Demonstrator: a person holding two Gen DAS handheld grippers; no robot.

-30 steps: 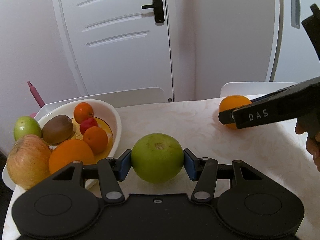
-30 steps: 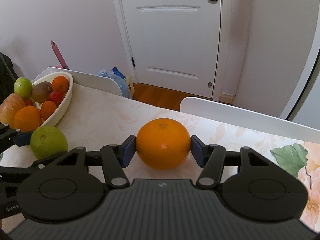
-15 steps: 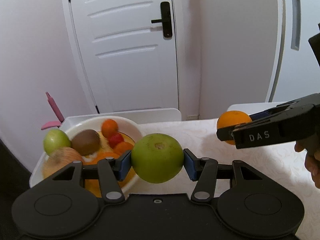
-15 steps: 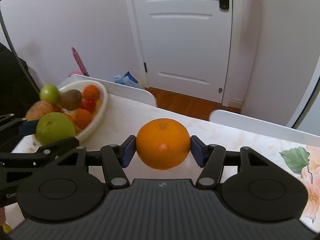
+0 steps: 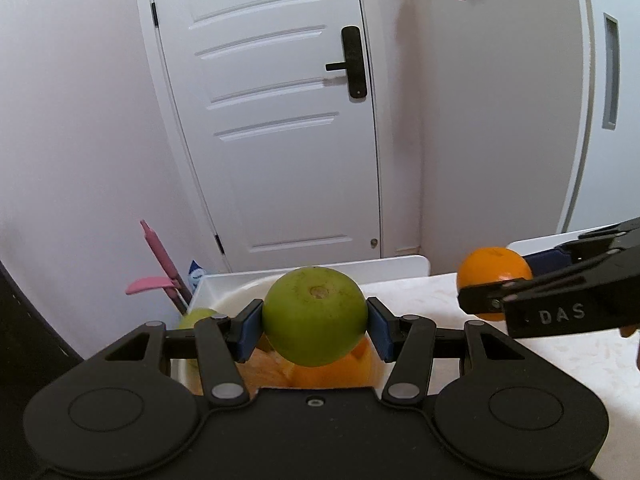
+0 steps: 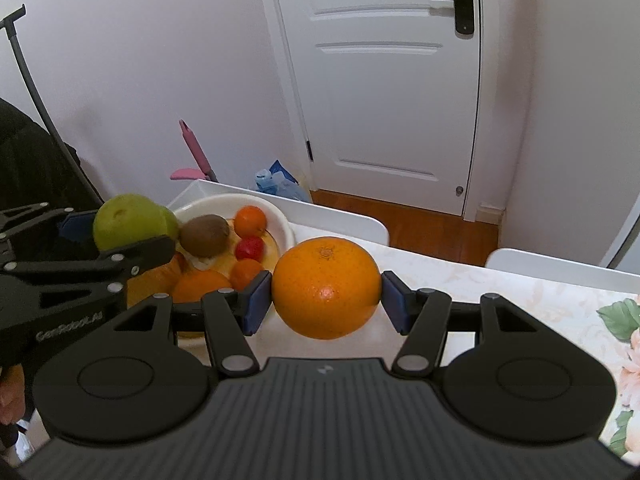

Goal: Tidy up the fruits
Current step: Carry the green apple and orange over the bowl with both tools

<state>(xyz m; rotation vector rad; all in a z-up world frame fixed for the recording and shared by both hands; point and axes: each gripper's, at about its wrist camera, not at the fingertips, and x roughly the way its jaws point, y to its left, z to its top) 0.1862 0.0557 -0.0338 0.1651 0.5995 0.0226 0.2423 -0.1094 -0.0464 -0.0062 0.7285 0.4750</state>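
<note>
My left gripper (image 5: 315, 322) is shut on a large green fruit (image 5: 315, 316) and holds it in the air over the white fruit bowl (image 6: 280, 218); the green fruit also shows in the right wrist view (image 6: 130, 222). My right gripper (image 6: 326, 300) is shut on a big orange (image 6: 326, 288), held above the table just right of the bowl; the orange also shows in the left wrist view (image 5: 494, 270). The bowl holds a kiwi (image 6: 204, 236), small oranges (image 6: 250, 220), a red fruit (image 6: 249, 249) and a green apple (image 5: 198, 317).
The table (image 6: 520, 292) has a pale cloth with a flower print at the right. White chair backs (image 6: 336, 218) stand behind the table. A white door (image 6: 384, 80) and a pink-handled tool (image 6: 194, 152) are beyond the bowl.
Both grippers have lifted their fruits off the table and moved left. The green fruit is now over the bowl and the orange is beside it.
</note>
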